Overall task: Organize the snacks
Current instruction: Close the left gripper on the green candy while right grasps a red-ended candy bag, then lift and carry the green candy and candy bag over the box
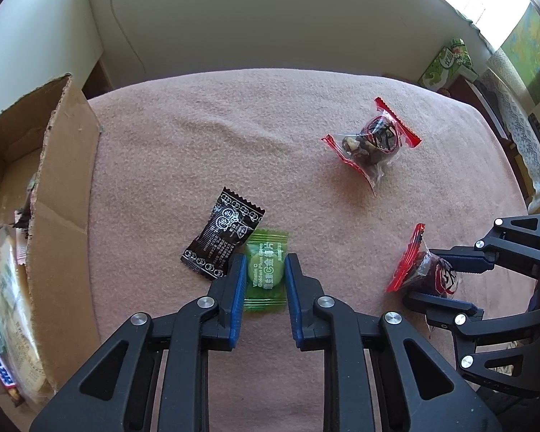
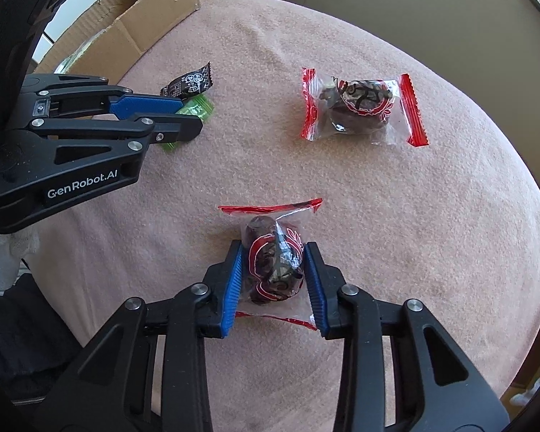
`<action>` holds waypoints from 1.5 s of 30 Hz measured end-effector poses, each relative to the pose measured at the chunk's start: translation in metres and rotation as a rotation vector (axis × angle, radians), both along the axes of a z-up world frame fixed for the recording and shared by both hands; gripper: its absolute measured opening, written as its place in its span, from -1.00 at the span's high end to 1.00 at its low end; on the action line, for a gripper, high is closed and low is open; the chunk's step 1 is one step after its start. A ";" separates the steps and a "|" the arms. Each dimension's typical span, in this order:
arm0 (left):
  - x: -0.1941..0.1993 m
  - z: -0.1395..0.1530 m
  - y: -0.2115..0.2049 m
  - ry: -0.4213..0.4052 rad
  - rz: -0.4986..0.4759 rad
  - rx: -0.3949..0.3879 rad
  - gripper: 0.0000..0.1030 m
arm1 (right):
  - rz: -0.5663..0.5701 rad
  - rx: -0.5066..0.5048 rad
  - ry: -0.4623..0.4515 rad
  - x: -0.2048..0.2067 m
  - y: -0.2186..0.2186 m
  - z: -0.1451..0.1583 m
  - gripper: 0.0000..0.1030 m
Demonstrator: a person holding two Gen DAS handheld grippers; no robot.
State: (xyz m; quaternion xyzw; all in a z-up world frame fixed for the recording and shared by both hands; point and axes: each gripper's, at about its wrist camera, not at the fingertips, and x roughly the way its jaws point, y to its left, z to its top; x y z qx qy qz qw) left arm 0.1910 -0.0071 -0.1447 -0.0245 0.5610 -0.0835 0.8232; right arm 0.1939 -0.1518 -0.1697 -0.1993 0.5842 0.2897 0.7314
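Snacks sit in both our tongs: left tongs (image 1: 262,270) pinch the green candy (image 1: 266,273), right tongs (image 2: 274,270) clamp a red-edged packet (image 2: 273,266) (both on the pink-covered table (image 2: 432,216)). Near the table's left edge stands a cardboard box (image 1: 61,194).

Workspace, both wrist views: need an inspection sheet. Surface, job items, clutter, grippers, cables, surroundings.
Surface: pink fleece cloth over the table, lightly rumpled.
Job's things: green plum candy; black sachet touching it; near red-edged snack pack; far red-edged snack pack lying loose; cardboard box at the cloth's left edge, already holding snacks.
Clutter: nothing seen.
Grippers: left gripper shut on the green plum candy; right gripper shut on the near red-edged snack pack.
Cables: one thin cord hanging down the wall.
Surroundings: pale wall, bright window, green carton at the right.
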 end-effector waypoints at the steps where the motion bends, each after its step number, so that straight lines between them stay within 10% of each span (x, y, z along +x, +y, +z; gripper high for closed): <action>1: -0.002 0.001 0.001 0.003 0.003 -0.009 0.63 | -0.002 -0.001 -0.005 -0.001 0.000 0.001 0.33; 21: -0.033 0.052 0.033 -0.094 0.074 -0.113 0.63 | -0.046 0.109 -0.097 0.000 -0.010 0.068 0.33; 45: -0.076 0.087 0.109 -0.203 0.296 -0.067 0.63 | 0.129 0.204 -0.186 0.006 0.090 0.122 0.33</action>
